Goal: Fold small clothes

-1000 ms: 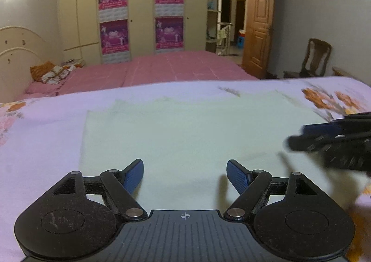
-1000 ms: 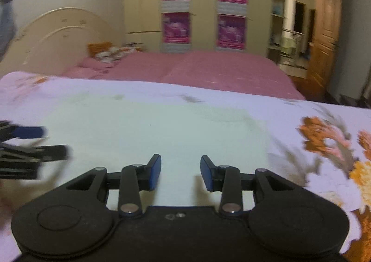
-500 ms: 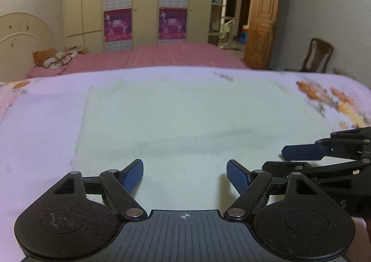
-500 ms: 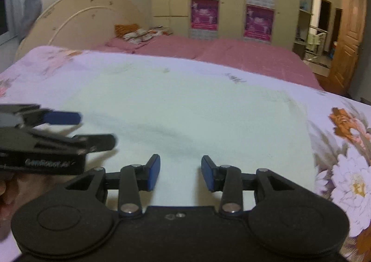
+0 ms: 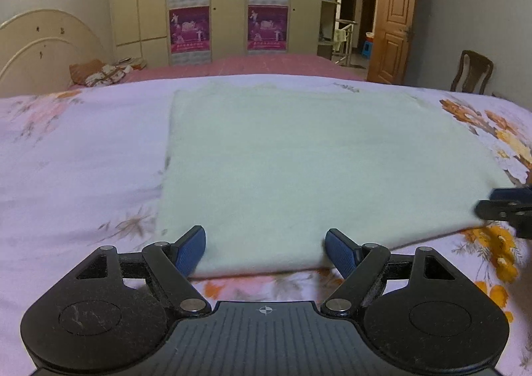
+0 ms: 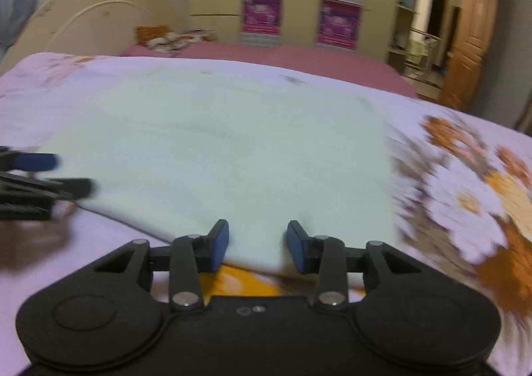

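Your left claw (image 5: pixel 265 251) sits wide open at the near-left edge of the pale green cloth (image 5: pixel 299 169), nothing gripped. Cloth lies flat on the floral bedspread (image 5: pixel 73 159), near hem facing you. Your right claw (image 6: pixel 257 244) is partly open over the near-right hem, empty too. Looks like you're lining both up to pinch that hem and fold it away.

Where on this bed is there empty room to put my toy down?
The bare flowery lilac bedsheet to the left of the flat pale green cloth is free. So is the orange-flowered part on its right. The near edge is crowded: the left gripper and right gripper sit there, both open.
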A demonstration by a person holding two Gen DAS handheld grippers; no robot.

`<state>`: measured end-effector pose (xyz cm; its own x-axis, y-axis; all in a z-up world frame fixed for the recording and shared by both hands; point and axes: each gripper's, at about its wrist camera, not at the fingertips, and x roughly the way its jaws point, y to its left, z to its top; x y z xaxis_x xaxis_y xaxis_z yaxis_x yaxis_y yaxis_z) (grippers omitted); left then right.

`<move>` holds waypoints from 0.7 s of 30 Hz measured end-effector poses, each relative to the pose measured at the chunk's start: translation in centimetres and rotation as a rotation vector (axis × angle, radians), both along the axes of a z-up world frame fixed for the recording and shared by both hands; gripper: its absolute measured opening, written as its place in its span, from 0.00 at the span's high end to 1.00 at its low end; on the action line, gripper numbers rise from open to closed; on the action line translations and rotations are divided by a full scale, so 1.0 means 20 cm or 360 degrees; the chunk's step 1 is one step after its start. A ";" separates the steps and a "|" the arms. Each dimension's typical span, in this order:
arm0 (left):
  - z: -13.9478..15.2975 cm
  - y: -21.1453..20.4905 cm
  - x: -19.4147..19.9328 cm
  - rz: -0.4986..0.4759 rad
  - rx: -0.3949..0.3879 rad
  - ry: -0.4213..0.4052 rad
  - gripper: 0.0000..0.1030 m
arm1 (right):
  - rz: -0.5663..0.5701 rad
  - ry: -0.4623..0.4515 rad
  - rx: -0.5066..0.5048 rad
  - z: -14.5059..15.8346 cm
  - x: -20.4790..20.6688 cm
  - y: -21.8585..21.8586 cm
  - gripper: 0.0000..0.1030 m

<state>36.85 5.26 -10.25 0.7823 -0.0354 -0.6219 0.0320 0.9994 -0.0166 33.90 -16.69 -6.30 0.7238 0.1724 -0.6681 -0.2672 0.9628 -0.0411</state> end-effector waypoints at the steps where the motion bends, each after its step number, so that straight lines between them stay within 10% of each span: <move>1: 0.00 0.01 0.00 0.0007 -0.0005 0.0001 0.24 | -0.0024 0.0001 0.0011 0.00 -0.01 -0.04 0.65; 21: 0.00 0.01 0.03 -0.0015 0.0040 0.0039 0.23 | -0.0155 0.0100 0.0075 -0.01 0.01 -0.12 0.62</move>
